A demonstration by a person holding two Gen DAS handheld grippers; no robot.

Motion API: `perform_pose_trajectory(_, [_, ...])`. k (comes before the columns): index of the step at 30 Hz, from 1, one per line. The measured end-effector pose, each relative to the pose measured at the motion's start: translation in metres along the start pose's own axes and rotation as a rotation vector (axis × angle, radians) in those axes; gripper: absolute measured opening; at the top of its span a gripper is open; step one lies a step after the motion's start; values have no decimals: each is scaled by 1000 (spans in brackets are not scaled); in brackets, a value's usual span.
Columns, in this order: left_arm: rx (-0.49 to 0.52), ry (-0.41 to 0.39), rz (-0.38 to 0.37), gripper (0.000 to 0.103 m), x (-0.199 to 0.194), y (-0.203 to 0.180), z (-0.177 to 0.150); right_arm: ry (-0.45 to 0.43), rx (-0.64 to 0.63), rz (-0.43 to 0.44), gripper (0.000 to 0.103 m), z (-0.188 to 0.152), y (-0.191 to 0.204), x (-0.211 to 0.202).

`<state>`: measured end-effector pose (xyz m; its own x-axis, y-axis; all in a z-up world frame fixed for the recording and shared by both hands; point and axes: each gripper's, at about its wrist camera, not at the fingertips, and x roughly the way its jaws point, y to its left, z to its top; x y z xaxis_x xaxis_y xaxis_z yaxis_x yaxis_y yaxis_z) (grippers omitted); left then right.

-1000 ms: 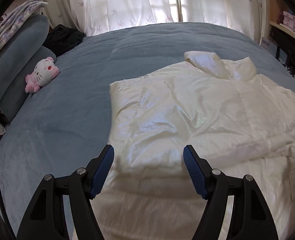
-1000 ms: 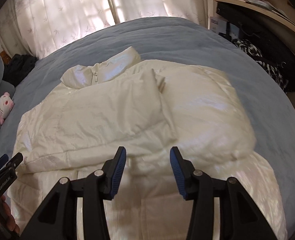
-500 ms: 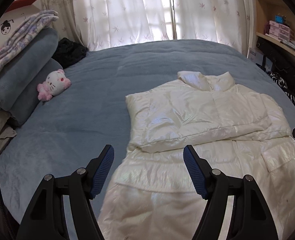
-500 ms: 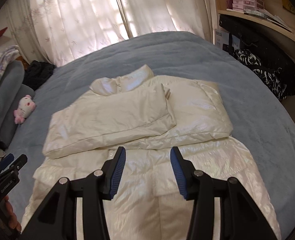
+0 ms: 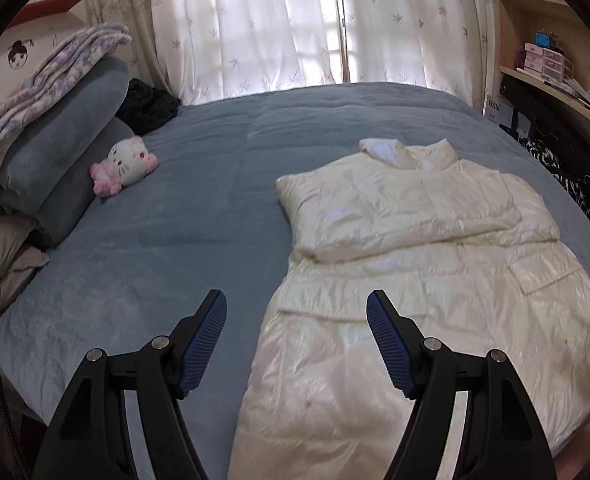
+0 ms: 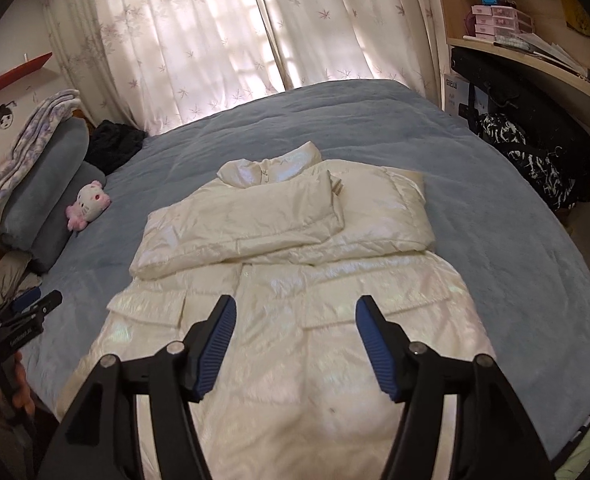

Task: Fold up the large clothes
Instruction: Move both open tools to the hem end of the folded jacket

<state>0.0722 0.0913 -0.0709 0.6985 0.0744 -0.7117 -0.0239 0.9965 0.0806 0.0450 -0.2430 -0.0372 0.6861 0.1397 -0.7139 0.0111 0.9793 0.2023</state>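
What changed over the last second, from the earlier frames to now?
Both tools drew back and up from the white coat, so more of the bed shows. The right tool has just been opening, with nothing between its pads; the left tool kept its wide gap, empty. The coat, sleeves folded across the chest, and the plush toy stayed put.

No legible text (box print blurred).

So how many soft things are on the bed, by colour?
White: 1, the shiny cream-white puffy coat
Pink and white: 1, the plush cat toy
Blue-grey: 1, the rolled fleece blanket
Purple-flowered: 1, the folded floral blanket
Black: 1, the crumpled black garment
Total: 5
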Motion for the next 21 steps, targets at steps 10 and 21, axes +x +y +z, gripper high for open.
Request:
perform_pose_trajectory(10, [-67, 164, -79, 71, 24, 44, -48, 77, 75, -7, 63, -41, -74, -18])
perform_pose_trajectory(21, [-224, 324, -201, 71, 61, 83, -91, 149, 340, 2, 63, -74, -175, -19])
